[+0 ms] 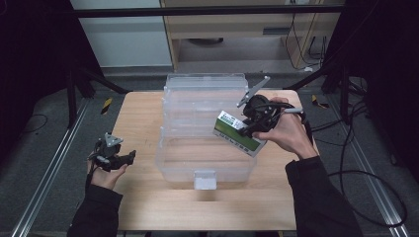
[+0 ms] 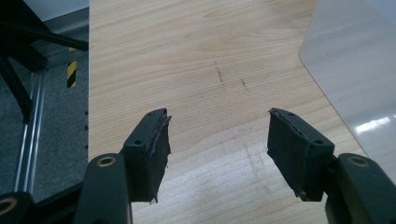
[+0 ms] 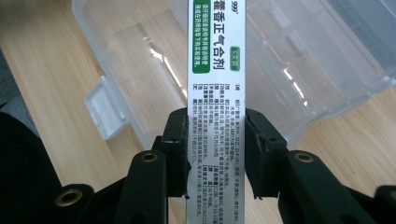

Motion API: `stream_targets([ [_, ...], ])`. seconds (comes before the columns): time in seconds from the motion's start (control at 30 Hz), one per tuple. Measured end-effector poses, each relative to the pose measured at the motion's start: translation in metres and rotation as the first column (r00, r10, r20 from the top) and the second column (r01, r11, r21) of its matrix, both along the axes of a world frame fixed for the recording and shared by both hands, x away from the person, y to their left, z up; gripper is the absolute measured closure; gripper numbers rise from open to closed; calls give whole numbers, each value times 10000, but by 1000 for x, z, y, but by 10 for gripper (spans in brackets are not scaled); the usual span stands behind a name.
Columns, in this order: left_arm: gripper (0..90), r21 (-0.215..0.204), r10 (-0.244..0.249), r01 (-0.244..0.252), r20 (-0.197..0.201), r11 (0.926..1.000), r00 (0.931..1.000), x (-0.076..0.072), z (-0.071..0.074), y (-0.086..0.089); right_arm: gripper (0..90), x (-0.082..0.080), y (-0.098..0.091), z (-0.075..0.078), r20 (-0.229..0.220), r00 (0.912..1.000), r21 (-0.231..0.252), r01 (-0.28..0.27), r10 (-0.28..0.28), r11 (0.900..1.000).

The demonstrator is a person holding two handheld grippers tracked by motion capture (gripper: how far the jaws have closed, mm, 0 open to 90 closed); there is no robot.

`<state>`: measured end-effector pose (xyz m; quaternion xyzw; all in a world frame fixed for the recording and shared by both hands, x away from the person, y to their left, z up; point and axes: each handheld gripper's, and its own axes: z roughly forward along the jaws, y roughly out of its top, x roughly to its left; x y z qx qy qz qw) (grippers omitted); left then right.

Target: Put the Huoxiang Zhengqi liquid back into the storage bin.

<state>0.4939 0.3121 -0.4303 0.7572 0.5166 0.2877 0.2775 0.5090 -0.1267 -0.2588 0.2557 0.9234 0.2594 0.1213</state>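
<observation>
Gripping a green-and-white medicine box [image 3: 215,93], the right gripper [image 3: 216,154] hovers over the clear plastic organizer case [image 1: 197,168]; the left gripper [image 2: 217,149] rests open-jawed.

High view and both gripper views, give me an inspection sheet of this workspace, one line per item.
Surface: wooden table, faint scuff marks seen in the left gripper view.
Job's things: green and white box held above the open clear plastic case; the case's lid is folded back, its latch tab faces the person.
Clutter: nothing seen.
Grippers: right gripper shut on the box; left gripper open, nothing between its pads, held over the table's left side.
Cables: black cable trails off to the right of the table.
Surroundings: grey floor, metal rails, dark frame, pale cabinet behind.
</observation>
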Motion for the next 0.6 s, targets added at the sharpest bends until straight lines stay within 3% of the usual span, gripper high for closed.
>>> stream_targets([
  [0.3,380,11,-12,12,-7,10000,10000,1,-1,-1,640,9,9,-7,-204,9947,-396,-1014,1007,9941],
  [0.6,379,38,-36,36,-61,10000,10000,1,-2,-1,640,17,15,-24,-618,9771,-572,-2072,2037,9766],
])
